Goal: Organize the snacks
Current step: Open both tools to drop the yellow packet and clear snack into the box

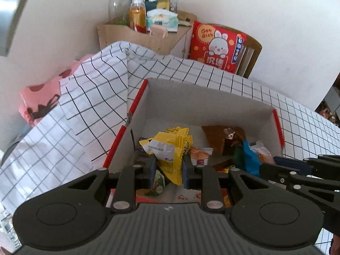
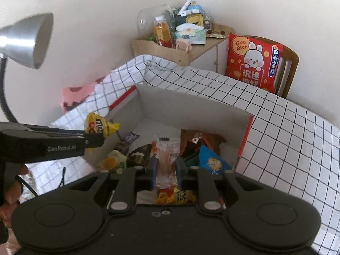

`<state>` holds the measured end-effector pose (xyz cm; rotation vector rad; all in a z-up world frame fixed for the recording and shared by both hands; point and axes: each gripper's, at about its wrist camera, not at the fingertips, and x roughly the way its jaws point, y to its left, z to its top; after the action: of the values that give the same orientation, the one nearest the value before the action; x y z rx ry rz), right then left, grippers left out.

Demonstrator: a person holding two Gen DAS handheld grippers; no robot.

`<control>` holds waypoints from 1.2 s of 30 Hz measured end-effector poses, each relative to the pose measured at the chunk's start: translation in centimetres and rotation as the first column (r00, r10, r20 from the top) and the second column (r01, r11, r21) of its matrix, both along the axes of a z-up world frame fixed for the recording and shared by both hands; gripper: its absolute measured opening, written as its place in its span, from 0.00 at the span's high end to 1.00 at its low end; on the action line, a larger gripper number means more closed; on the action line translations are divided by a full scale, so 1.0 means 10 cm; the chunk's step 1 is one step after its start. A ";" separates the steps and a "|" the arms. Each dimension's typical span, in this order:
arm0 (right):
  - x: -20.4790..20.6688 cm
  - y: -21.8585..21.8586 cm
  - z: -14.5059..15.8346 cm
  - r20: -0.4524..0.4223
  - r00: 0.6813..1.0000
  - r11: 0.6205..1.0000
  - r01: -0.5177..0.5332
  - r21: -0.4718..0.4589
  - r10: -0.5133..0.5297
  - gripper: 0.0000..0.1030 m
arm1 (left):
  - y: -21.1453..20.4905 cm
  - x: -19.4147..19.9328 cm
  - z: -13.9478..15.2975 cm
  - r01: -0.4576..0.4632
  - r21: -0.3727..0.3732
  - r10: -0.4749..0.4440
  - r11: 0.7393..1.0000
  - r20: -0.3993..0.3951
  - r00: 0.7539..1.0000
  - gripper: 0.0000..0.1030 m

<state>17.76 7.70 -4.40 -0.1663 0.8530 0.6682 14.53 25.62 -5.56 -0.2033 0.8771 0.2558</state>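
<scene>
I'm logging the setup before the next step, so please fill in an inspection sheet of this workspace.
Surface: white grid-patterned cloth, rumpled at the far left.
Job's things: open red-edged box holding assorted snack packets, among them a blue packet and a brown packet.
Clutter: pink fabric beyond the cloth's left edge.
Grippers: left gripper shut on a yellow packet above the box; right gripper shut on a clear orange-printed packet.
Cables: thin dark cable near the hand.
Surroundings: silver lamp, wooden shelf with a bottle and tissues, red rabbit cushion on a chair.
</scene>
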 end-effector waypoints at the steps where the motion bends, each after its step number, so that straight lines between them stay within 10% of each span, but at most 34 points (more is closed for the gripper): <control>1: 0.03 0.03 -0.04 -0.004 1.000 1.000 0.004 -0.010 -0.004 0.84 | 0.02 0.04 -0.03 0.002 0.000 -0.002 1.000 -0.005 1.000 0.77; 24: 0.31 0.17 -0.49 -0.063 0.997 0.993 0.027 -0.113 -0.034 0.76 | -0.05 0.39 -0.56 0.068 -0.013 -0.070 0.998 -0.156 0.985 0.75; 31: 0.22 0.08 -0.38 -0.069 0.997 0.996 0.027 -0.082 -0.033 0.70 | -0.05 0.27 -0.47 0.063 -0.024 -0.065 0.998 -0.116 0.991 0.46; 36: 0.13 0.01 -0.26 -0.053 0.998 0.998 0.027 -0.054 -0.030 0.62 | -0.13 0.15 -0.33 0.083 -0.008 -0.083 0.997 -0.077 0.994 0.46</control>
<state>19.03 7.83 -7.04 -0.1843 0.9240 0.6264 15.98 24.35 -8.83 -0.1619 0.9607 0.1849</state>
